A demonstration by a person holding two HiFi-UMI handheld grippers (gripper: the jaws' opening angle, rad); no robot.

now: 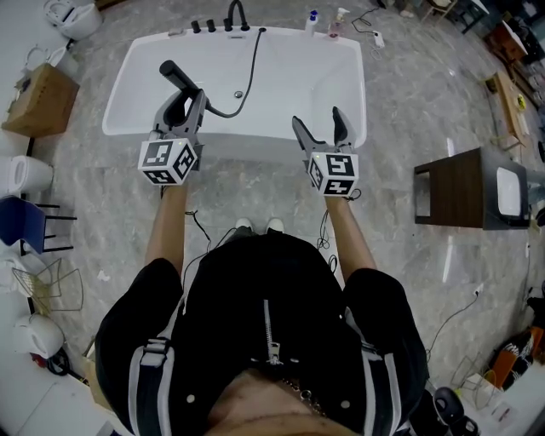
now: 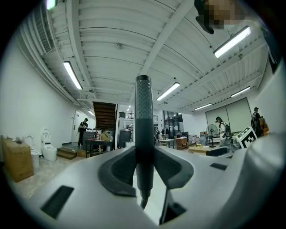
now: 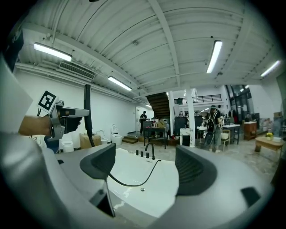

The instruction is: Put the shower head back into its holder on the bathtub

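Left gripper (image 1: 181,100) is pinching the shower head (image 1: 177,77) by its handle, over the tub's (image 1: 289,81) near-left corner. From above, the black wand slants up and away to the left. In the left gripper view it stands upright between the pads, long axis vertical. The head's face is turned away, so I can't make it out.

The hose (image 1: 251,72) drops from the handle's lower end, loops across the basin and climbs to the far rim by the faucet (image 1: 236,14). Its joint with the handle is tucked behind the jaws. Small dark fittings (image 1: 209,25) sit on that far rim; which one is the holder, I can't tell.

Right gripper (image 1: 321,128) is spread wide with nothing between the jaws, hovering at the near rim towards the right corner. Open white basin lies ahead of both grippers.
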